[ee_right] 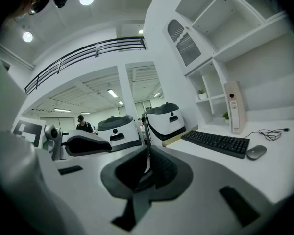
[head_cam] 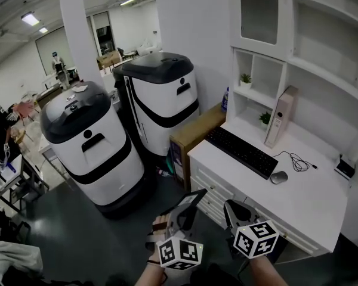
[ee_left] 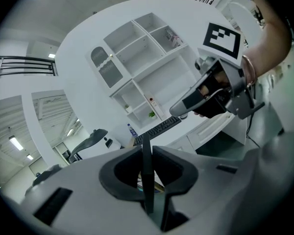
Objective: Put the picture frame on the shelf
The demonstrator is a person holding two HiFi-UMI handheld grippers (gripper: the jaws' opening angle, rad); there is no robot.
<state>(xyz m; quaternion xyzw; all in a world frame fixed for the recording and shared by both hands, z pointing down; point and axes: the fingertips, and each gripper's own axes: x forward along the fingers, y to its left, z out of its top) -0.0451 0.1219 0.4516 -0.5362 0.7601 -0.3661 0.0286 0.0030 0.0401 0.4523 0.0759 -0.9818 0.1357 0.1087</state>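
The picture frame (ee_left: 146, 151) sits in my left tool (head_cam: 184, 213). It shows as a thin dark slab standing on edge between the two pads, which are clamped on its flat faces. From the head view I judge that its long side juts forward and up out of the jaws, toward the tabletop (head_cam: 298, 204).

My right tool (ee_right: 148, 165) hangs just beside the left one, on its right. Its jaws are clenched together with nothing between them.

The shelf (head_cam: 322, 70) is ahead of the left tool, off to its right and higher up. It rises from the back of the tabletop, well apart from both tools. The right tool is a little nearer to it, but the left one carries the frame, so the left does the reaching.

Between the tools and the shelf lie a keyboard (head_cam: 241, 151) and a mouse (head_cam: 278, 177), with a white binder (head_cam: 280, 117) leaning upright at the shelf's foot. As I see it, the frame has to travel forward, rightward and up, passing over these to reach a free compartment.
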